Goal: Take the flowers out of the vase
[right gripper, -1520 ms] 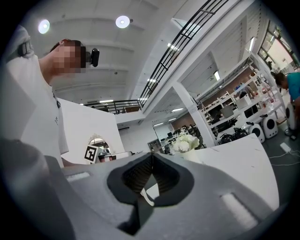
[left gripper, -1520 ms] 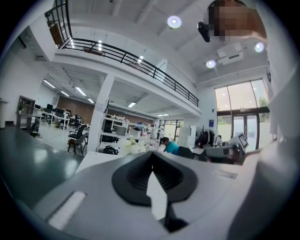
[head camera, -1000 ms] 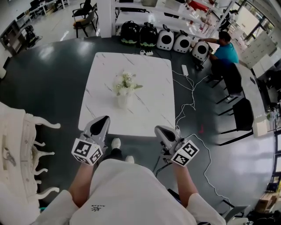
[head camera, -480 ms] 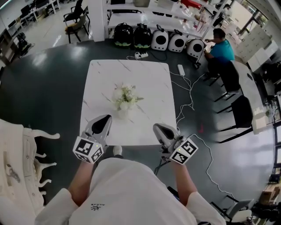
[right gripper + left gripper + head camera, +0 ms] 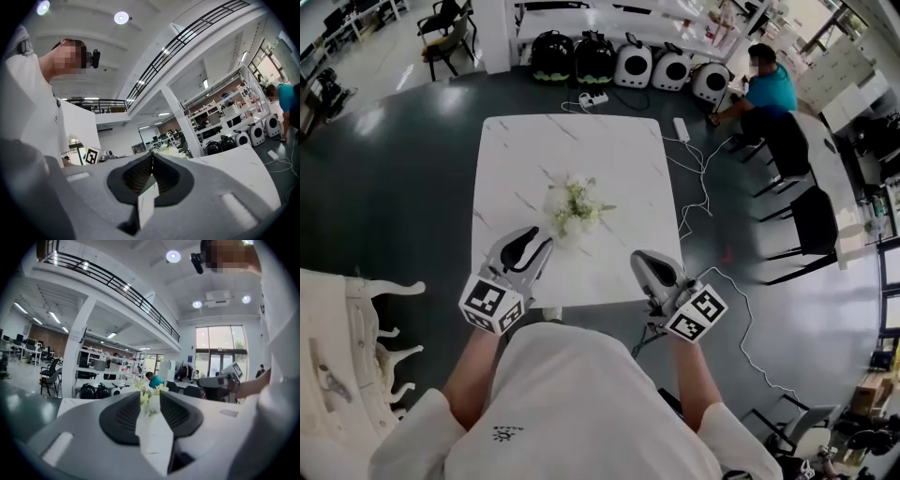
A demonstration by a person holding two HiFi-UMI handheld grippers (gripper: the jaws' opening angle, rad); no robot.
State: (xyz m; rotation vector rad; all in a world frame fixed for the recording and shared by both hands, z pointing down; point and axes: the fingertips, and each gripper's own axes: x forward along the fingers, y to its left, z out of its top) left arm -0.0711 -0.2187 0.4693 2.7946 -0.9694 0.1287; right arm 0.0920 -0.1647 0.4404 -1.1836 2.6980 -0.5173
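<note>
Near the middle of the white marbled worktop (image 5: 609, 159) stand the flowers (image 5: 574, 202), a bunch of white blooms with green leaves, well clear of every edge. They seem to sit in a pale vase (image 5: 573, 231), though from above the blooms cover most of it and its outline is hard to make out.

At the near edge of the worktop the left gripper (image 5: 536, 242) points at the bunch from just short of it. Its jaws have just been opening and stand a little apart. In the left gripper view the flowers show through the gap, beyond the pads, which press on nothing.

Over to the right, the right gripper (image 5: 647, 260) hangs at the near edge, apart from the flowers. Its jaws are clenched together with nothing between them.

Beyond the far edge, a row of dome-shaped carriers (image 5: 628, 64) lines the dark floor (image 5: 412, 169), and a person in a teal shirt (image 5: 766, 89) bends beside them. A white cable (image 5: 703, 202) trails past the right side of the worktop.
</note>
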